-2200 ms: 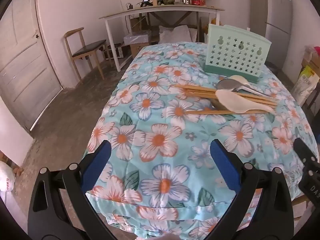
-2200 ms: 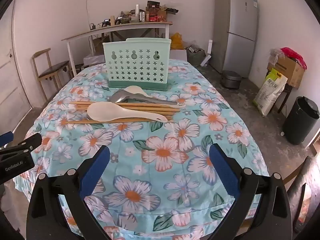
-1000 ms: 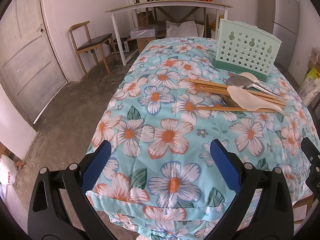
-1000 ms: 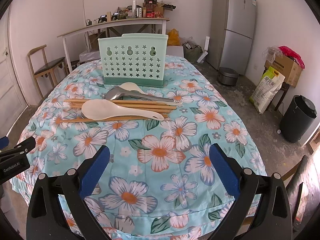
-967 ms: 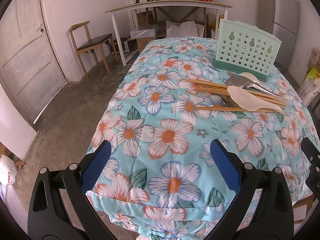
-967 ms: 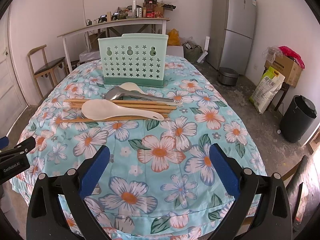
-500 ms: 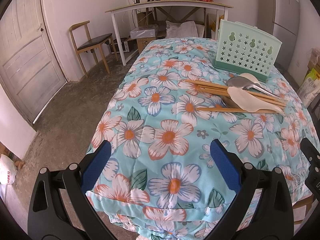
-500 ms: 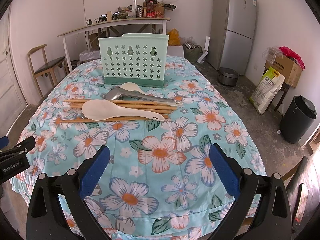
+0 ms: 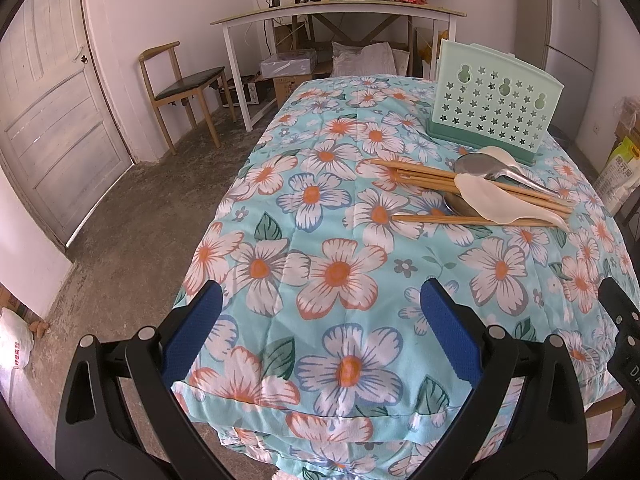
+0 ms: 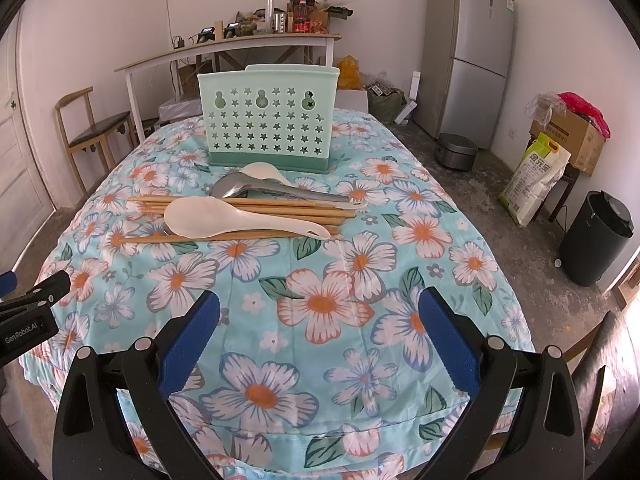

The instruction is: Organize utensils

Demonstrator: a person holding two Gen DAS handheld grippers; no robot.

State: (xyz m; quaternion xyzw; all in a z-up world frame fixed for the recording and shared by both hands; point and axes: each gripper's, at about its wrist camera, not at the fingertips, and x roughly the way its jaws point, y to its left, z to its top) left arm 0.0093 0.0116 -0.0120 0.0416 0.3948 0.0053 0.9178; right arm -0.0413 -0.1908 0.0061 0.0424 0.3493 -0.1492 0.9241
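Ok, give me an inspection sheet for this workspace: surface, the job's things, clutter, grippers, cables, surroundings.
Surface: floral tablecloth covering the table.
Job's things: green utensil holder upright at the far end; in front of it, heaped: wooden chopsticks, white rice paddle, metal spoon, second white spoon.
Clutter: nothing seen on the table.
Grippers: left gripper and right gripper both open, empty.
Cables: nothing seen on the table.
Surroundings: fridge, chair, cluttered side table, black bin.
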